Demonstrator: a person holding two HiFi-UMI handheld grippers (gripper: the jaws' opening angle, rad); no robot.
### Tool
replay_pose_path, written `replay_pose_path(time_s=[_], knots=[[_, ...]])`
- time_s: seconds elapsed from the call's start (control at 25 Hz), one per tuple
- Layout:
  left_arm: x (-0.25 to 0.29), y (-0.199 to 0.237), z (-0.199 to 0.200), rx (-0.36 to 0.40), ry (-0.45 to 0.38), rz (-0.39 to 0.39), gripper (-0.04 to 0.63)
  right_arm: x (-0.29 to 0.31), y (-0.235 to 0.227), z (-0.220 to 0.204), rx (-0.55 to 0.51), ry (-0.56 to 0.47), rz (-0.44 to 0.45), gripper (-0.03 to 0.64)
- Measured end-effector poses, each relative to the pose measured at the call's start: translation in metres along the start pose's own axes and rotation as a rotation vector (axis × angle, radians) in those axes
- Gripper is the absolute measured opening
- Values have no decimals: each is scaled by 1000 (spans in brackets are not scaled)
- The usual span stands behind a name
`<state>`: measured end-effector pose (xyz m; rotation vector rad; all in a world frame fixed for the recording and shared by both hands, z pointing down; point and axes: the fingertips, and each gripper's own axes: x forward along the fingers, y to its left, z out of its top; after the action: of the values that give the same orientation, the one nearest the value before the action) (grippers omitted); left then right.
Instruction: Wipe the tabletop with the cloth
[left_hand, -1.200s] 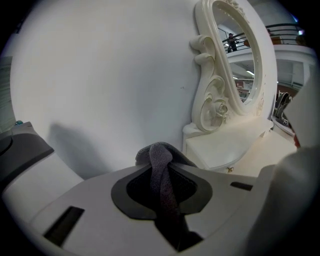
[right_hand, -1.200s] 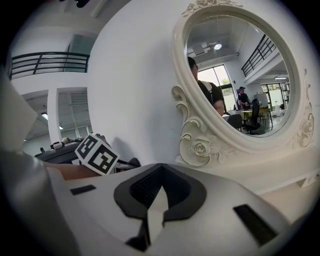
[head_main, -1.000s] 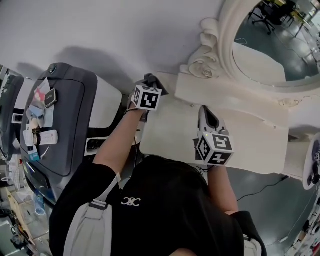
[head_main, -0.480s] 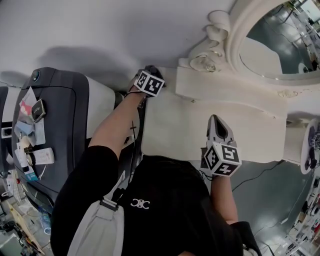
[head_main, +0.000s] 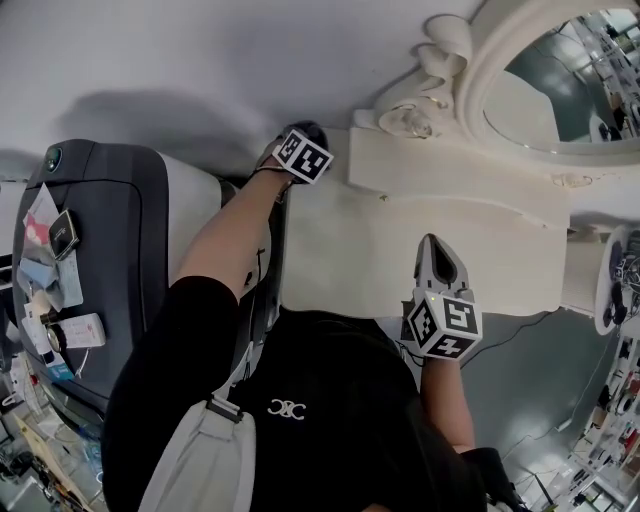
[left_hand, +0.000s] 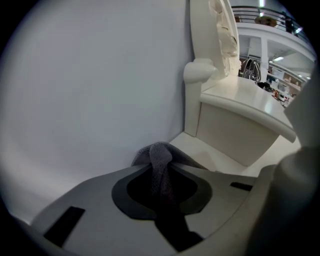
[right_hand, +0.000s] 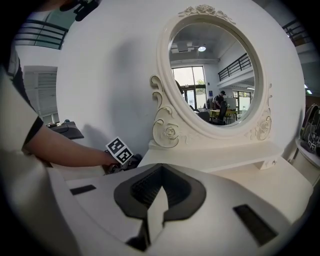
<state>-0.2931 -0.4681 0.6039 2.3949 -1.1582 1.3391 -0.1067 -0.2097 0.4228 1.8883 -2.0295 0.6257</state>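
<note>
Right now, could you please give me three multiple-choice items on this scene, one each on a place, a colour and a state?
1. Where is the cloth?
A. on the mirror
B. at the tabletop's corner by the wall
C. on the floor

2. What colour is the cloth?
A. grey
B. red
C. white

3. How is the left hand-held gripper?
A. open, empty
B. laid down
C. shut on the cloth

Answers:
1 B, the cloth sits where tabletop meets wall.
2 A, it shows grey in the left gripper view.
3 C, its jaws pinch the cloth.
</note>
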Motion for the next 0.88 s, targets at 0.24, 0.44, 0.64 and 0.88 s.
replay_pose_path(time_s=[0.24, 0.44, 0.64, 0.88], knots=[[10, -11, 16, 2, -22, -89, 60, 7, 1, -1, -1, 13, 9, 3], [13, -17, 23, 1, -37, -117, 60, 14, 3, 0, -2, 21, 24, 3], [15, -29, 30, 44, -31, -141, 60, 19, 3, 0, -3, 30, 42, 3], [14, -51, 37, 156, -57, -189, 60, 22, -4, -1, 1, 35, 48, 3]])
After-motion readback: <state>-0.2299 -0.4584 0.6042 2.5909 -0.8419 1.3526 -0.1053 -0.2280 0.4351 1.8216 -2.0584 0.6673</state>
